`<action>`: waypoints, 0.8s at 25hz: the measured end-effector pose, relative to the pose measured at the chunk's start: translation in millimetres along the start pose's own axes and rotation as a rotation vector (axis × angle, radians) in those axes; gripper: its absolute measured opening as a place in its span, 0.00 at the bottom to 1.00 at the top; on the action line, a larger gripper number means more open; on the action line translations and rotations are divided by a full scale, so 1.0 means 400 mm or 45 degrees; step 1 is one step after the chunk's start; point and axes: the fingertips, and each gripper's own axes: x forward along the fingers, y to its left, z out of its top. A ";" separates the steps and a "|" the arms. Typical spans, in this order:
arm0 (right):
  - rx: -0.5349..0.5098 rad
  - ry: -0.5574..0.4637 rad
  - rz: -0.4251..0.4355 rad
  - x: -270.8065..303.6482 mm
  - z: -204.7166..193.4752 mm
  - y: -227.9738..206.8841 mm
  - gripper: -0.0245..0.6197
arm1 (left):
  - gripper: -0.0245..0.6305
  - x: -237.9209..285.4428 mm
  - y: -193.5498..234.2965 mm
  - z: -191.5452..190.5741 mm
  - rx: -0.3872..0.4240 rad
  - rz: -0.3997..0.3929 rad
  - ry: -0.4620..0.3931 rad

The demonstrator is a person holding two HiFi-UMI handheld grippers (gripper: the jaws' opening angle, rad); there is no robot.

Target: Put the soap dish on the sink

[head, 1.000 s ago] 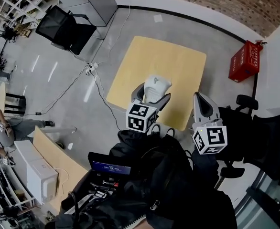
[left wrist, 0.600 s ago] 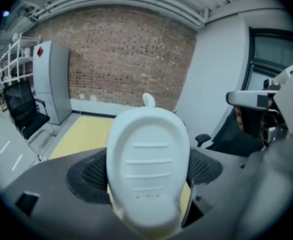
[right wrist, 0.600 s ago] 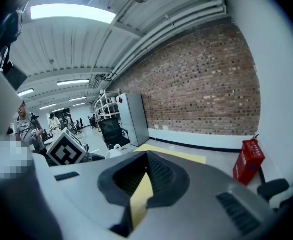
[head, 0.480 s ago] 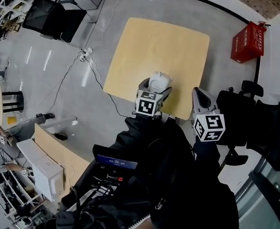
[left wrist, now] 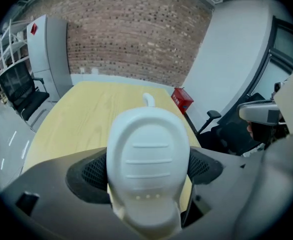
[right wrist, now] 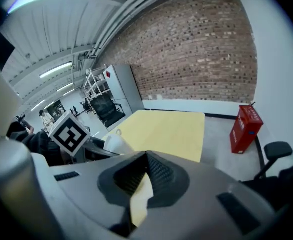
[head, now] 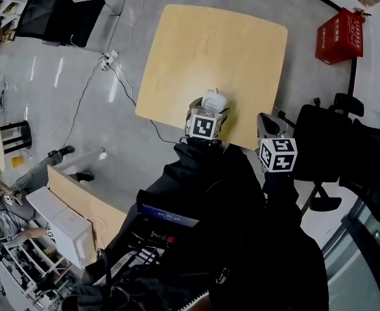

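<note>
One dish shows in the head view, white and clamped in the left gripper at the near edge of the table, roughly midway along it. My guess is it is simply being carried, since no sink appears anywhere. One right gripper hangs just off the table's near right corner, probably kept clear because the job needs one claw only. Also counted are one red crate past the far right corner, two black chairs and one table, with its top bare.

Left gripper view: the jaws stand fairly wide apart, and both ribbed pads press the dish's sides, its ridged face turned to the camera. Gripping across the width keeps it steady, and it looks rigid and light. A small loop sticks up at its far end. The tabletop stretches away beyond toward the far edge.

Right gripper view: the pads come together with nothing between them, only a sliver of yellow tabletop showing under them. Here the left gripper and its dish sit over the table's near edge.
</note>
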 end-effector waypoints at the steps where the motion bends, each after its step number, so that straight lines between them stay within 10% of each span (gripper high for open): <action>1: 0.007 0.024 -0.001 0.016 -0.018 -0.002 0.05 | 0.74 0.012 0.006 -0.011 -0.001 0.000 0.019; 20: 0.061 0.167 0.005 0.080 -0.119 -0.018 0.05 | 0.74 0.137 0.065 -0.160 0.026 0.045 0.223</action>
